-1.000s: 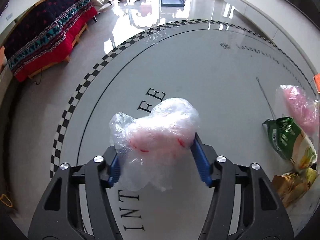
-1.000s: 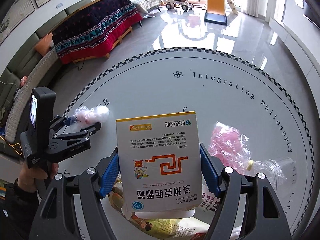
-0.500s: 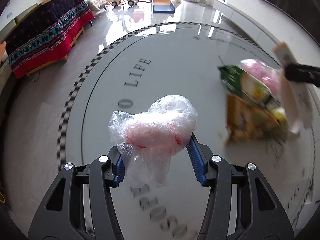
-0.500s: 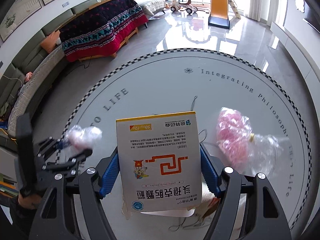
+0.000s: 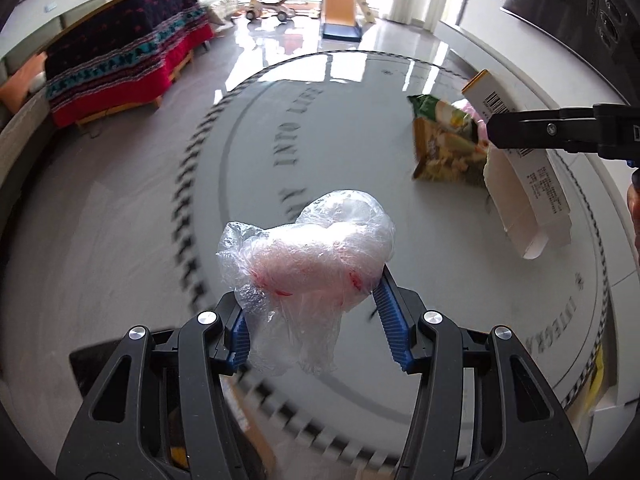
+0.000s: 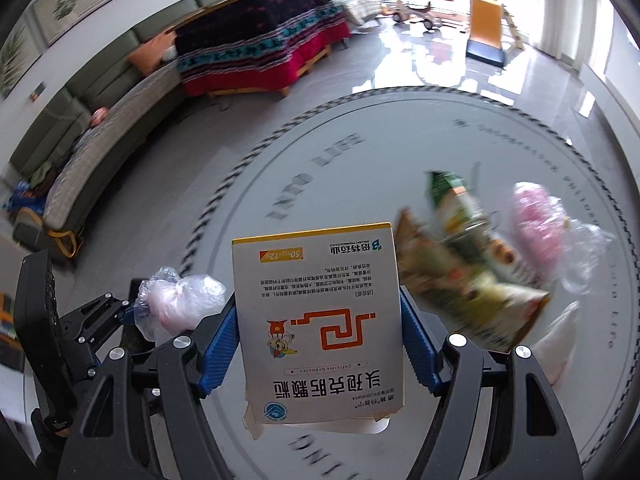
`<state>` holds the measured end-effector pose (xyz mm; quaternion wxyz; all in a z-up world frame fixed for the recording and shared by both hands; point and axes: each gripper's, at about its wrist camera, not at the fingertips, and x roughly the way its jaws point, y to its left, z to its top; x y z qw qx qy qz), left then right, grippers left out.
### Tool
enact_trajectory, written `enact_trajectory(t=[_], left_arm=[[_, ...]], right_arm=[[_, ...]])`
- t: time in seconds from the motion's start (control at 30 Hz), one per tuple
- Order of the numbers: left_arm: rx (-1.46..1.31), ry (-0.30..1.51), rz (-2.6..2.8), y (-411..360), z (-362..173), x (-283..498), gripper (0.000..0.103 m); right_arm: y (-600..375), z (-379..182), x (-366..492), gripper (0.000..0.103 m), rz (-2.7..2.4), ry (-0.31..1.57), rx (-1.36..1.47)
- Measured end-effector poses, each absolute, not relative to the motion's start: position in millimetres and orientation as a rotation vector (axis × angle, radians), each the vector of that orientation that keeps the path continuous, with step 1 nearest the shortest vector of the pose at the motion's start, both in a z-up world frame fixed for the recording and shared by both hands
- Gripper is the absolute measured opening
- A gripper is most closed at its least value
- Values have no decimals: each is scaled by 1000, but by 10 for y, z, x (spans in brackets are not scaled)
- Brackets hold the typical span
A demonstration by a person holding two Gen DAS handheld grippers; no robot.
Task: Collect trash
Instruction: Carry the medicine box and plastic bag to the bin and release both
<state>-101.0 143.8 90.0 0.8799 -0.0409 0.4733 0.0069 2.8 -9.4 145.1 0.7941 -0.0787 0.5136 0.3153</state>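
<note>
My left gripper [image 5: 314,312] is shut on a crumpled clear plastic bag with pink inside [image 5: 308,252], held above the round white table [image 5: 360,128] near its left edge. My right gripper [image 6: 320,340] is shut on a white and yellow medicine box [image 6: 320,328], held upright. The left wrist view shows the box [image 5: 524,196] and the right gripper [image 5: 560,132] at the right. The right wrist view shows the left gripper [image 6: 132,312] and its bag [image 6: 176,300] at lower left.
Green and yellow snack packets [image 6: 468,268] [image 5: 444,148] and a pink-filled clear bag [image 6: 548,232] lie on the table's right side. A sofa with a red and dark blanket [image 5: 120,64] stands left, a long grey-green sofa [image 6: 100,128] beside it. Toys and a slide [image 5: 340,4] stand far back.
Both grippers have swung left and back toward the table's near left edge with their loads still held. The snack packets and pink bag now lie further right.
</note>
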Motion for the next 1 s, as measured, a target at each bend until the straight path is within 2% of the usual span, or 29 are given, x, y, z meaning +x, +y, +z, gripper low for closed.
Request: enact_trajectory(t=[0.63, 0.67, 0.77, 0.83, 1.0], left_arm=[[-339, 1026, 458, 2875, 359, -3179, 56], [-354, 1027, 475, 2929, 342, -3251, 62], [-434, 1032, 564, 3190, 280, -3511, 96], [-484, 1010, 617, 3328, 280, -3668, 97], [-524, 1009, 707, 3501, 249, -3843, 97]], right_arm=[[1915, 1158, -1746, 74, 1138, 1139, -362], [2081, 1138, -1854, 74, 1178, 1142, -360], [2416, 1121, -2052, 78, 1263, 1159, -353], [2653, 1116, -2145, 83, 1265, 1152, -368], [2878, 1110, -2266, 83, 1288, 1144, -390]])
